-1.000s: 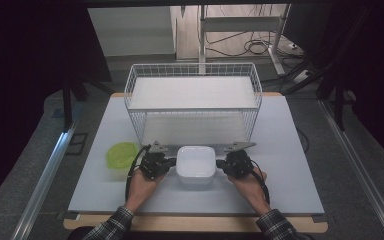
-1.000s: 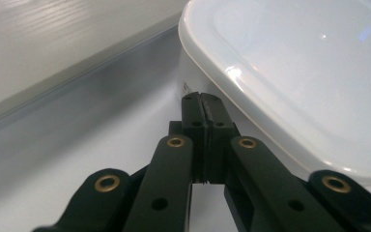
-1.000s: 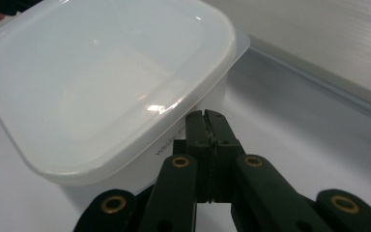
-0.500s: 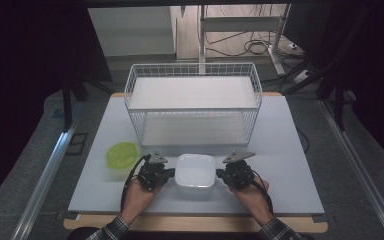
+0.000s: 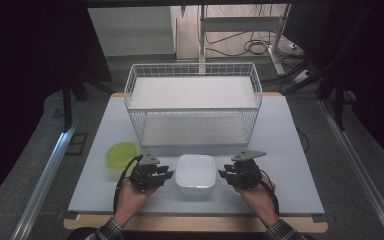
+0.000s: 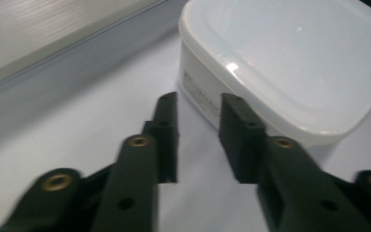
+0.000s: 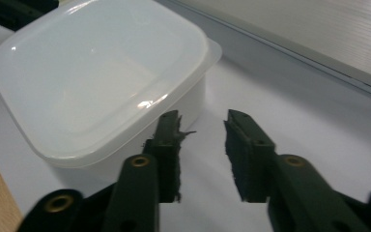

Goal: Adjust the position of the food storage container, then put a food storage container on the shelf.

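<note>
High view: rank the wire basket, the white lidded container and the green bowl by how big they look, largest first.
1. wire basket, by far the largest.
2. white lidded container.
3. green bowl, a bit smaller, though the left tongs cover its edge, so that gap is unsure.

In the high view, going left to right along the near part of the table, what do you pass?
Green bowl → left gripper → white lidded container → right gripper. Both grippers' jaws have just been opening; nothing sits between them.
</note>
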{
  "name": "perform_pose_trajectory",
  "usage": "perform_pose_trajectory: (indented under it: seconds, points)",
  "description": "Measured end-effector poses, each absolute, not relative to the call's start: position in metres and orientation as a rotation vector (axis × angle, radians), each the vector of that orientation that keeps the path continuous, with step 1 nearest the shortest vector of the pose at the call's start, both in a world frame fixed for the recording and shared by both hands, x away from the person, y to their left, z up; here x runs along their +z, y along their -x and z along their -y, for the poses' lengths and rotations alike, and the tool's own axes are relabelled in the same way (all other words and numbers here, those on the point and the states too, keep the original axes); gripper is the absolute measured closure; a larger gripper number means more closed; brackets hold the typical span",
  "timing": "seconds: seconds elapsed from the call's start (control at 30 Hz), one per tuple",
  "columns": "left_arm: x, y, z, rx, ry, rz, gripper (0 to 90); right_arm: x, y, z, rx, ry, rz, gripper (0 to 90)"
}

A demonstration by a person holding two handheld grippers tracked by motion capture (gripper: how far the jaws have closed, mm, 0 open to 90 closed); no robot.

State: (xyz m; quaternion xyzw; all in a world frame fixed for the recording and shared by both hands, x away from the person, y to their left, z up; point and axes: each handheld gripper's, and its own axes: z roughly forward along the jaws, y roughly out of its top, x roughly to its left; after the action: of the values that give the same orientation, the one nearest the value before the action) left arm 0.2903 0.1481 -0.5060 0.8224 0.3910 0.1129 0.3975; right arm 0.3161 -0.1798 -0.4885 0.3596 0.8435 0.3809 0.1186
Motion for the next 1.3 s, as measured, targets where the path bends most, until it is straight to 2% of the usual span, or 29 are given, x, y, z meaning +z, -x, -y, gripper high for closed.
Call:
perform_pose_trajectory:
  seconds: [0.17,0.2,0.23,0.3,0.53,0.7,1.0,1.3]
  points:
    - [-0.506,-0.281,-0.156,0.352,-2.073,-0.981,44.4,-0.484,-0.31,0.185,1.161,-1.061,-2.444,50.0]
    - [-0.506,-0.28,-0.158,0.364,-2.066,-0.974,34.6,-0.484,-0.308,0.187,1.17,-1.041,-2.441,43.7]
    - [-0.507,-0.278,-0.16,0.373,-2.057,-0.965,34.6,-0.484,-0.308,0.187,1.17,-1.041,-2.441,43.7]
    - [-0.509,-0.275,-0.164,0.396,-2.043,-0.964,27.1,-0.483,-0.304,0.189,1.186,-1.032,-2.43,39.1]
    - [-0.511,-0.262,-0.17,0.348,-2.034,-0.945,11.5,-0.486,-0.292,0.195,1.237,-1.025,-2.425,23.7]
    - [-0.514,-0.255,-0.17,0.355,-2.054,-0.925,6.7,-0.488,-0.288,0.197,1.246,-1.011,-2.437,17.8]
    - [-0.518,-0.253,-0.171,0.34,-2.041,-0.891,4.5,-0.493,-0.286,0.198,1.258,-0.99,-2.449,10.1]
    - [-0.515,-0.256,-0.163,0.34,-2.064,-0.871,4.5,-0.491,-0.286,0.192,1.221,-0.943,-2.459,8.2]
